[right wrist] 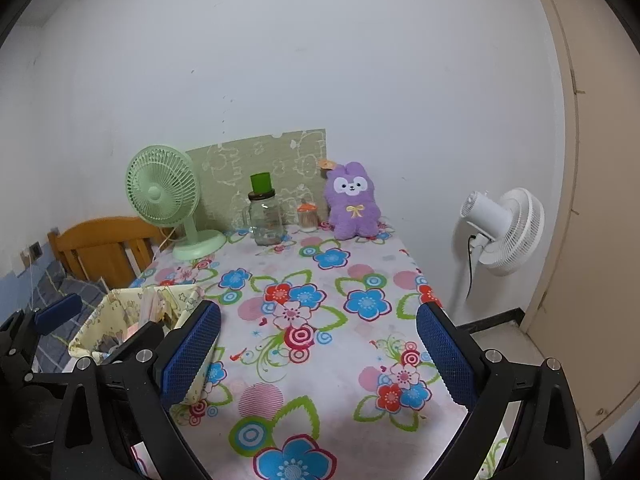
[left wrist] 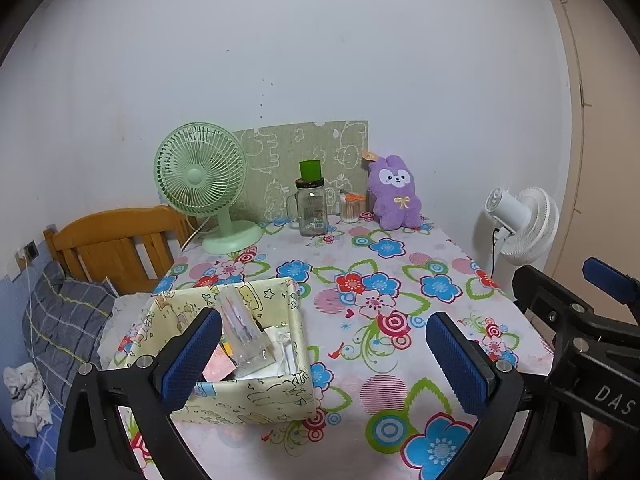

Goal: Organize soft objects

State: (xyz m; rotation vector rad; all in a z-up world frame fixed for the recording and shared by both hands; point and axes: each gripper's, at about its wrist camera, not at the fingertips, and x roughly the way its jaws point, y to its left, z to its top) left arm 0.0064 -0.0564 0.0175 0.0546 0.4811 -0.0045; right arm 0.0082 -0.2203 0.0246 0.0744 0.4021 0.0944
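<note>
Across the room's near side, the counter (left wrist: 400, 292) w/ its flowered cloth filled most of both views, pushed up to the white wall. Left of it sat a bed (left wrist: 60, 332) w/ a grey plaid pillow and a wooden headboard (left wrist: 116, 248). A white fan (right wrist: 504, 232) stood off the counter's right edge, near the beige door.

On the counter's near-left part sat a yellow fabric box (left wrist: 256, 396), open on top, holding clear plastic packets and paper bits. At the back-left stood a green desk fan (left wrist: 200, 176), w/ a patterned green board (left wrist: 312, 148) leaning on the wall behind. The purple plush bunny (left wrist: 396, 192) sat upright at the back-right corner against the wall, well apart from the box and both grippers. Just left of it stood a small jar w/ an orange lid (left wrist: 350, 208), then a glass mug-jar (left wrist: 312, 212) w/ a green cup on top.

Left gripper (left wrist: 324, 356) hovered above the counter's front, fingers spread wide & holding nothing; its left finger overlapped the box in view. Right gripper (right wrist: 318, 356) was likewise spread wide & empty over the bare cloth, to the right of the box.
</note>
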